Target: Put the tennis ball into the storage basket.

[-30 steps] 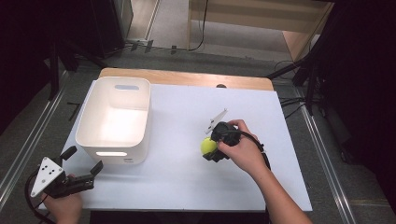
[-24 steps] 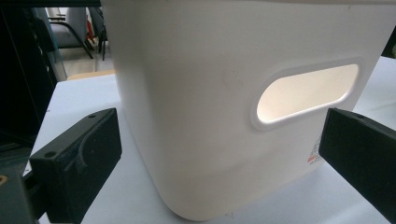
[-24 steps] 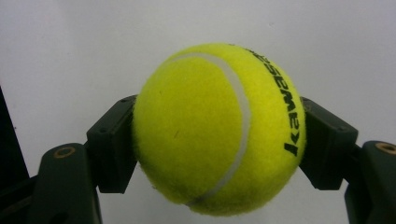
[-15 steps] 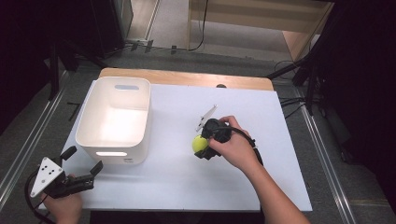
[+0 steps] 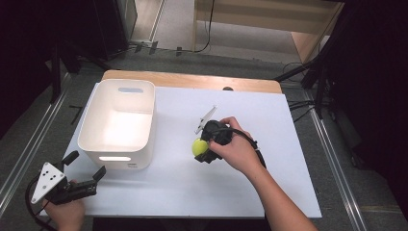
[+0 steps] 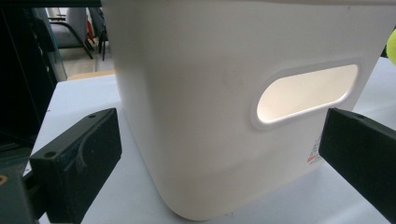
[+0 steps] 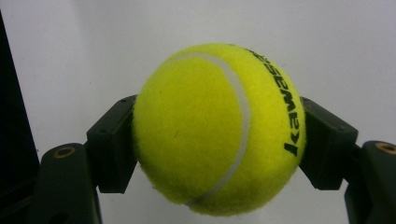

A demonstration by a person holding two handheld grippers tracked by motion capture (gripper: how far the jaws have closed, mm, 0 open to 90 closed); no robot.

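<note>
White worktop (image 5: 269, 183) carried a white bin (image 5: 118, 124) at its left. Right gripper (image 5: 204, 147) fingers pinched the tennis ball (image 7: 218, 128) mid-worktop; it should travel level, clearing the rim before release. Left gripper (image 5: 82, 180) fingers stood spread beside the bin.

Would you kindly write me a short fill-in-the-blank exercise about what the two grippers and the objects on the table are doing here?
1. The right gripper is shut on a yellow tennis ____.
2. The left gripper has its jaws ____, gripping nothing.
3. The white bin stands to the ____ of the ball in the high view.
4. The ball's black lettering reads ____.

Missing words: ball; open; left; Kawasaki
</note>
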